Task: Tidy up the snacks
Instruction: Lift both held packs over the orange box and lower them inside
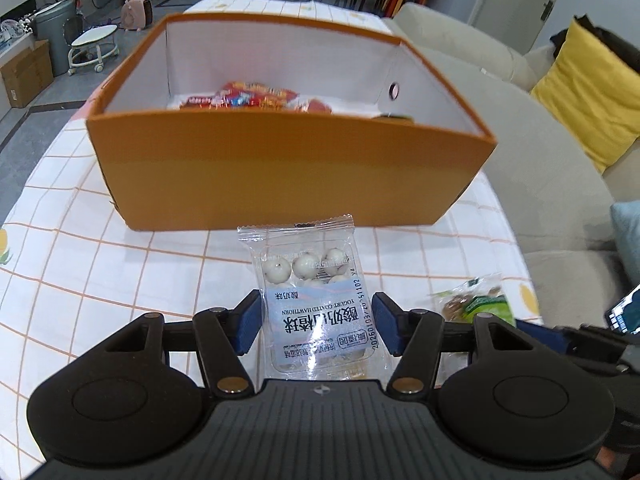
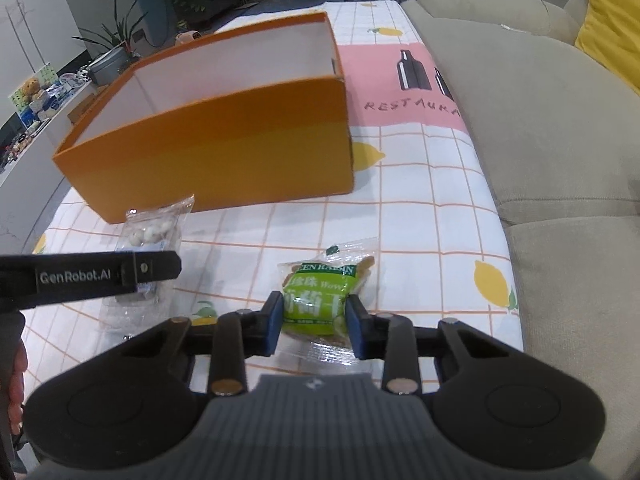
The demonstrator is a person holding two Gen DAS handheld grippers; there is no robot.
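The left claw (image 1: 316, 320) grips a clear hawthorn-ball packet (image 1: 316, 300) between blue pads that press its sides, jaws about half apart. The packet's long axis runs toward twelve o'clock, white balls at the far end, printed label nearer the claw. The orange box (image 1: 280, 168), white inside, sits on the checked worktop (image 1: 80, 240) at twelve with red packets (image 1: 248, 98) in it. The right claw (image 2: 314, 318), nearly closed, pinches a green raisin packet (image 2: 320, 300) pointing toward one o'clock; the box lies at eleven.

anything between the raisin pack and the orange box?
No. In the right wrist view only bare checked tablecloth lies between the raisin pack and the orange box.
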